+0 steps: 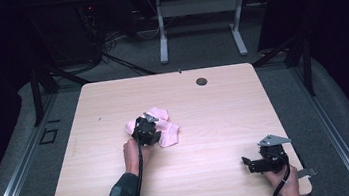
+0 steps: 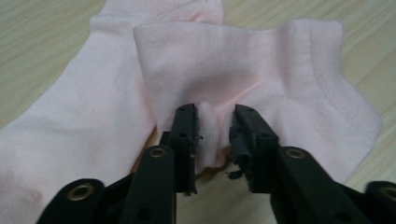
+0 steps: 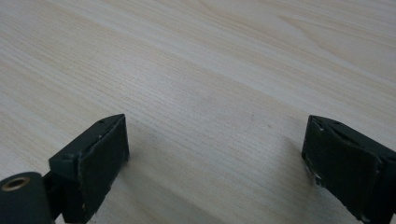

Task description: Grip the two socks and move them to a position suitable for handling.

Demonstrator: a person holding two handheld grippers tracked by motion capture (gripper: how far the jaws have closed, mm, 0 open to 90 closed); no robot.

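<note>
Two pink socks point(image 2: 243, 70) lie partly overlapped near the middle of the table point(image 1: 216, 123), one across the other. The left gripper point(image 2: 215, 135) sits on them, its jaws drawn close and pinching a raised fold of the upper sock's fabric between the pads. Well apart, near the table's front right corner, the right gripper point(image 3: 215, 154) rests low over bare wood with its jaws spread wide, holding nothing.

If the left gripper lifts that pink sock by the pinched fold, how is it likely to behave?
Probably floppy: the pink sock already bunches into a soft ridge between the left gripper jaws, so the rest would likely droop. It looks thin and light, so it should rise easily. Because it overlaps the second sock, it may drag that one slightly.
</note>
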